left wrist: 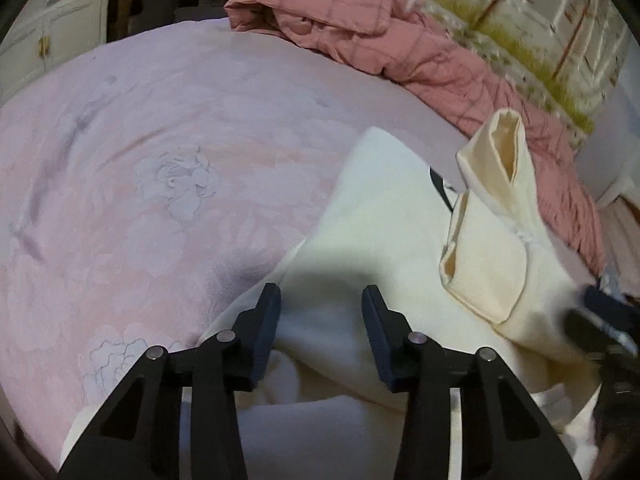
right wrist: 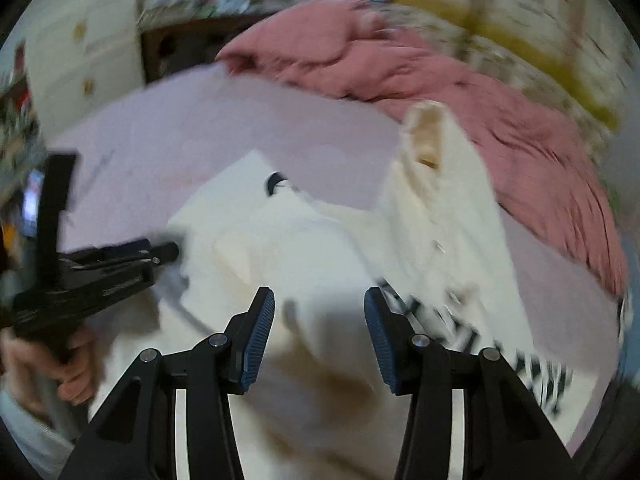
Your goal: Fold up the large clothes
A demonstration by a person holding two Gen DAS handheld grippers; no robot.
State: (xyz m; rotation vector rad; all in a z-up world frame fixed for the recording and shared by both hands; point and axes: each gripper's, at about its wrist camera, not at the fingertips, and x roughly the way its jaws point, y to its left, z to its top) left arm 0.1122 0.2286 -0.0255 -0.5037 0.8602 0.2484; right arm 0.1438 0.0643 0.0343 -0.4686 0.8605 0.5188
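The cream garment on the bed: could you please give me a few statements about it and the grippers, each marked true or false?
1. The cream garment lies on a pale pink floral bedspread. True.
2. The left gripper is clamped shut on the garment. False: its jaws stand apart above the fabric with nothing pinched.
3. A darker pink checked quilt is bunched at the bed's far side. True.
4. The right gripper holds the quilt. False: its jaws are open over the cream garment, gripping nothing.
5. One sleeve of the garment sticks up, its cuff open. True.
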